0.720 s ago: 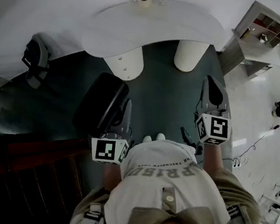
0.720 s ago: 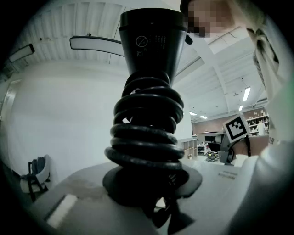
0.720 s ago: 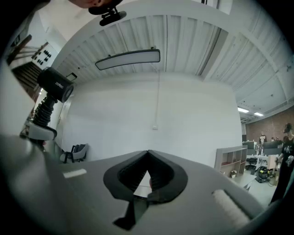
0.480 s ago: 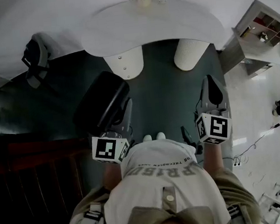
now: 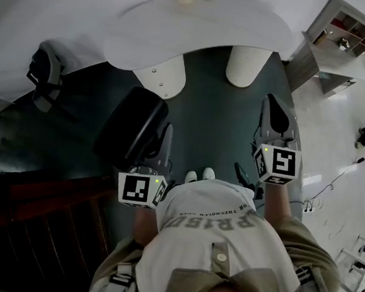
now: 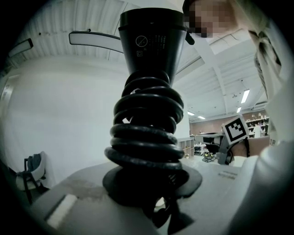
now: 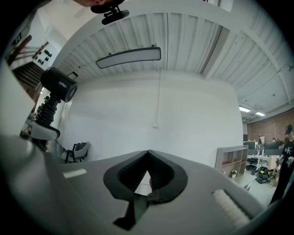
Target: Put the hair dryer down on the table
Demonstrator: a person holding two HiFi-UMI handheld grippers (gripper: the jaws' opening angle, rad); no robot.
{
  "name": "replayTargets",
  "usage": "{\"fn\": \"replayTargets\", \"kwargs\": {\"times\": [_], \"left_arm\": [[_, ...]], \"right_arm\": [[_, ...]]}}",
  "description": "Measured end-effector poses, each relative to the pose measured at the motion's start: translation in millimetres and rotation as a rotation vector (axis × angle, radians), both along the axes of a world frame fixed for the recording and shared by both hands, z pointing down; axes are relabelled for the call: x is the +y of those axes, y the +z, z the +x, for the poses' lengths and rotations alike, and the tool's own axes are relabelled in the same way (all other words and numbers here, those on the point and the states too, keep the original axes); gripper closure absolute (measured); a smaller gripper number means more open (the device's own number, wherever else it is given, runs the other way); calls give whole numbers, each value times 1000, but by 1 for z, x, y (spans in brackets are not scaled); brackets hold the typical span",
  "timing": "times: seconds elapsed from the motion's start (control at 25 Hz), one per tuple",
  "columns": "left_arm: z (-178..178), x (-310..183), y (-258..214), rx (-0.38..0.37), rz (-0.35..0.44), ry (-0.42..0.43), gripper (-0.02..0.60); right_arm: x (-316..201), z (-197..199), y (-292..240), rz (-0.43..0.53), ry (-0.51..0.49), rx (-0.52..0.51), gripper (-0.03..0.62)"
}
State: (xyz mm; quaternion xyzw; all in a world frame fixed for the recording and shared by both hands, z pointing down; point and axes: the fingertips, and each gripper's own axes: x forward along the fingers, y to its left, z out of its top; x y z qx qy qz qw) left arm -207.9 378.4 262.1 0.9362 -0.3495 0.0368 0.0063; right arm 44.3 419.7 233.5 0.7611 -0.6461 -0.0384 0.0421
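Barely shifted, cord-coiled matte black hair dryer [image 5: 130, 125] stays clamped.

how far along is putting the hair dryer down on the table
Done: the hair dryer is picked up, its cord-wrapped handle clamped in the left tool. In hand: it hangs over the dark floor, short of the white table. Left: carry it over the tabletop, set it down, open the jaws. The right tool is shut and empty.
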Motion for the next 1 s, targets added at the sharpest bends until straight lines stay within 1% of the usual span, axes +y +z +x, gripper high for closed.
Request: {"fn": "replayTargets", "kwargs": {"times": [0.08, 0.32, 0.6, 0.76, 0.88, 0.92, 0.96, 1.0], "left_arm": [[6, -2, -1, 10, -8, 9, 454], [21, -10, -6, 61, -34, 1, 454], [37, -18, -9, 34, -22, -11, 455], [41, -21, -7, 31, -38, -22, 454], [44, -26, -6, 39, -36, -38, 454], [46, -26, -6, 44, -36, -42, 455], [47, -26, -5, 48, -35, -44, 454], [47, -26, -5, 50, -34, -47, 454]], "right_arm": [[-1, 2, -2, 6, -4, -1, 595], [-10, 8, -9, 16, -20, -10, 595], [-22, 18, -11, 13, -47, -22, 595], [-28, 23, -12, 23, -49, -37, 594], [-32, 27, -11, 42, -69, -62, 592], [-33, 27, -9, 45, -82, -72, 585], [-34, 26, -8, 45, -96, -79, 552], [-35, 25, -6, 42, -110, -80, 506]]}}
